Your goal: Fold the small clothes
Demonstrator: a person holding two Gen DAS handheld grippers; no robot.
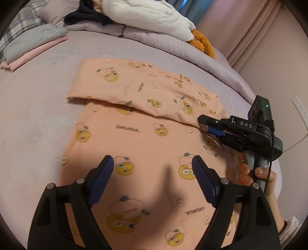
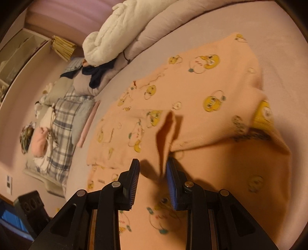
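A peach garment point(image 1: 146, 123) printed with yellow cartoon faces lies flat on the lilac bed, its far part folded over toward me along a crease. My left gripper point(image 1: 153, 165) is open and empty, hovering over the garment's near half. My right gripper point(image 1: 202, 123) reaches in from the right at the fold's edge. In the right wrist view the right gripper point(image 2: 153, 167) is open with a gap between its blue pads point(image 2: 170, 173), and the cloth's folded edge point(image 2: 192, 142) lies just ahead of them. The garment point(image 2: 192, 96) fills that view.
A white plush with orange feet point(image 1: 154, 17) and a dark garment point(image 1: 86, 15) lie on the rolled quilt at the back. Folded grey and pink clothes point(image 1: 28, 48) sit far left. Plaid pillows point(image 2: 61, 119) lie at the bed's head. A curtain and wall socket point(image 1: 300, 107) are to the right.
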